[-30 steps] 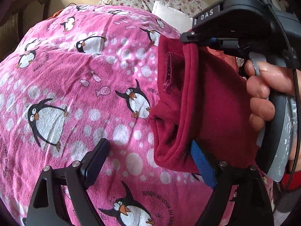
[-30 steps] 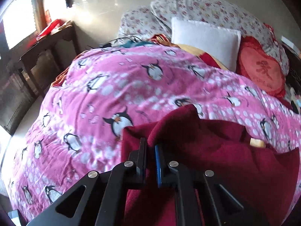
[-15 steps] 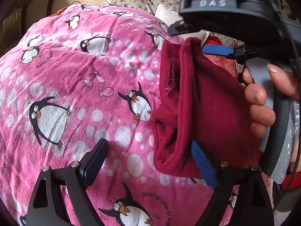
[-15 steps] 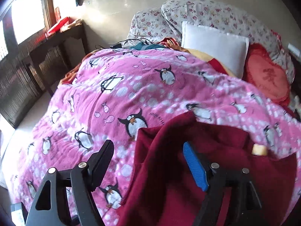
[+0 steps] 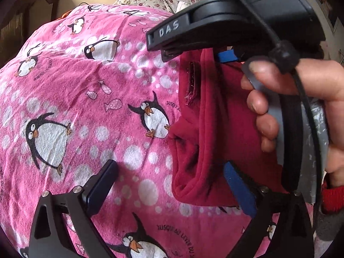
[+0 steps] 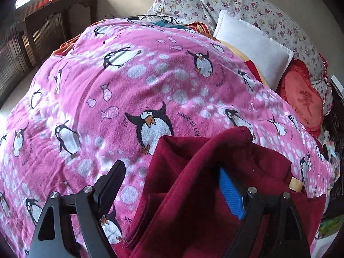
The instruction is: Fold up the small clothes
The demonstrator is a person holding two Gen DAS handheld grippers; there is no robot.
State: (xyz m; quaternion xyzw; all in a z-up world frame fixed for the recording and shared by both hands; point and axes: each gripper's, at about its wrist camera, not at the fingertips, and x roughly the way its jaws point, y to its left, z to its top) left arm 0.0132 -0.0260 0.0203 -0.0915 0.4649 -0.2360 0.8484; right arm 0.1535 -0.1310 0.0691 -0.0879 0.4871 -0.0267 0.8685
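**A:** Two grippers, both spread wide, neither one pinching cloth. In the left wrist view the left gripper (image 5: 169, 185) has its blue-padded finger against the lower edge of the dark red garment (image 5: 215, 133), while its black finger sits apart over the pink penguin blanket (image 5: 86, 99).

**B:** And the right gripper (image 6: 172, 191)?

**A:** Its wrist view shows much the same: jaws far apart, the blue pad at lower right lying on the garment (image 6: 215, 193), the black finger at lower left over bare blanket (image 6: 129, 86). From the left wrist view the right gripper (image 5: 202, 52) appears at the upper right of the frame, over the garment's top edge, with the person's hand (image 5: 301, 111) on its handle.

**B:** So where is the cloth itself?

**A:** Lying on the bed, bunched in a thick doubled strip at the right of the left wrist view, a seam or label patch showing near its upper edge. It looks part-folded, though untidy.

**B:** Which step, then?

**A:** I'd judge it a regrip between folds. The next move calls for each gripper to close on an edge or corner of the garment, catching all layers, then carry it over evenly so the fold stays square.
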